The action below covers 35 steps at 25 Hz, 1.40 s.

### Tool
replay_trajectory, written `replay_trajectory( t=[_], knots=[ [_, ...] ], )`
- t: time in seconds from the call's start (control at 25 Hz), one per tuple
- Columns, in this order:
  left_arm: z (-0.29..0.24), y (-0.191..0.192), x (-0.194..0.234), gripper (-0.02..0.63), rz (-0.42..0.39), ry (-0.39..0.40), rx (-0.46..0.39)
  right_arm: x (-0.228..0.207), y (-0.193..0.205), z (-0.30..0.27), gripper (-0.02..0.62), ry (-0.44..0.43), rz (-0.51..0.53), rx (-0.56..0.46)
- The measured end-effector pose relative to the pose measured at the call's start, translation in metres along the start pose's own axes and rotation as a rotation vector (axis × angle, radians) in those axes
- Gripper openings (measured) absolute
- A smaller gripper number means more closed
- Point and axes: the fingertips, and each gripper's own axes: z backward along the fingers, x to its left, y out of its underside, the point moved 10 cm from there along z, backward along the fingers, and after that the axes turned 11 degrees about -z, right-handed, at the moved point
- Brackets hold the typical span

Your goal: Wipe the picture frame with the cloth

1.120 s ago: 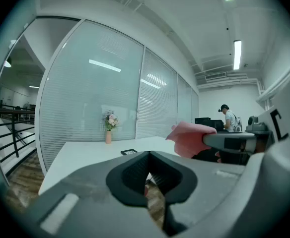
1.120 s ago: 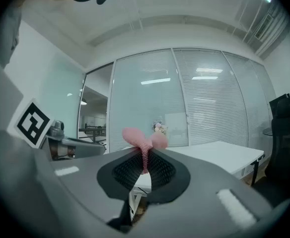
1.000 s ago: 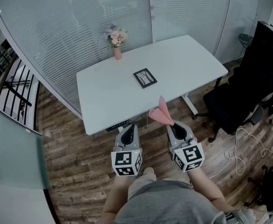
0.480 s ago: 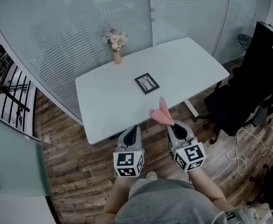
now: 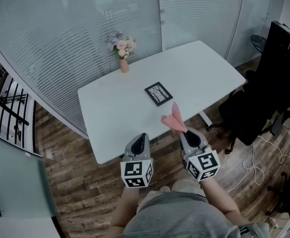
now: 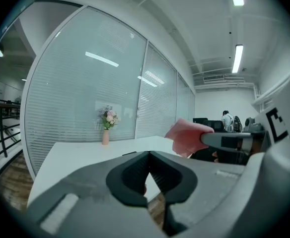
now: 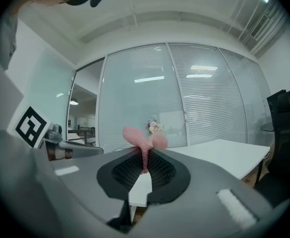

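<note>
Right gripper (image 5: 185, 132) clamps pink cloth (image 5: 175, 119); left gripper (image 5: 141, 136) closed, empty. Picture frame (image 5: 158, 93) flat mid-desk (image 5: 110, 108).

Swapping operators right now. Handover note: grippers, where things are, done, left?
Left gripper: shut, empty, short of the white table's near edge.
Right gripper: shut on the pink cloth, which sticks up past its jaws.
Small black picture frame lies flat mid-table, neither gripper touching it; pink vase of flowers at the far edge.
Done: cloth in hand. Left: reach the frame, wipe it.
</note>
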Motion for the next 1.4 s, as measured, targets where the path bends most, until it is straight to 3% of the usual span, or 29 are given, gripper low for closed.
replay_trajectory(
  t=[0.56, 1.4],
  knots=[
    [-0.060, 0.000, 0.025, 0.000, 0.035, -0.021, -0.004, -0.040, -0.016, -0.069, 0.017, -0.055, 0.026, 0.013],
    [-0.210, -0.027, 0.033, 0.000, 0.144, -0.286, 0.040, -0.178, -0.071, -0.229, 0.017, -0.334, 0.082, 0.151]
  ],
)
